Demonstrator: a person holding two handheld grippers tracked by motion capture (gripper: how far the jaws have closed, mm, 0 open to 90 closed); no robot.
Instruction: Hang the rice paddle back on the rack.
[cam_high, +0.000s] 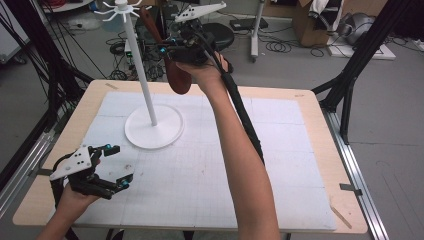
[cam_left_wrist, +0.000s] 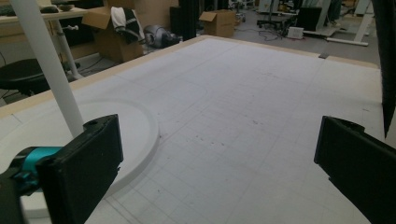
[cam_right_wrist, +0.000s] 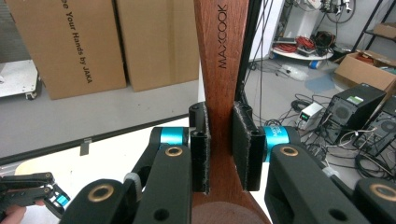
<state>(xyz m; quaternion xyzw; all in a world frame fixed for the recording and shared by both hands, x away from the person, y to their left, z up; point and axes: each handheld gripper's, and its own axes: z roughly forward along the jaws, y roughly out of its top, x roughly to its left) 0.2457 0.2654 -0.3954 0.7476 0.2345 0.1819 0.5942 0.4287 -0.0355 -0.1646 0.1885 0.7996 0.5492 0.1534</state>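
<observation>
- Right gripper (cam_high: 170, 47) first: I see it raised above the far edge of the table, its jaws clamped on the handle of a wooden spoon (cam_high: 176, 75).
- From the right gripper view, my right gripper (cam_right_wrist: 219, 149) has both pads pressed flat against the narrow neck of the wooden spoon (cam_right_wrist: 219, 51), and the word MAXCOOK runs along the handle above the jaws.
- The spoon hangs bowl-down in the high view, tilted, with its handle rising toward the hooks at the top of the white stand (cam_high: 145, 80); it sits just beside the pole, and I cannot tell whether they touch.
- That stand rests on a round white base on the gridded white mat (cam_high: 280, 165) that covers the wooden table (cam_high: 322, 140).
- My left gripper (cam_high: 116, 165) hovers low over the near left of the mat, released, jaws spread wide with nothing between them.
- From the left gripper view, my left gripper (cam_left_wrist: 219, 163) faces across the mat (cam_left_wrist: 243, 107), with the stand (cam_left_wrist: 46, 60) at the left.
</observation>
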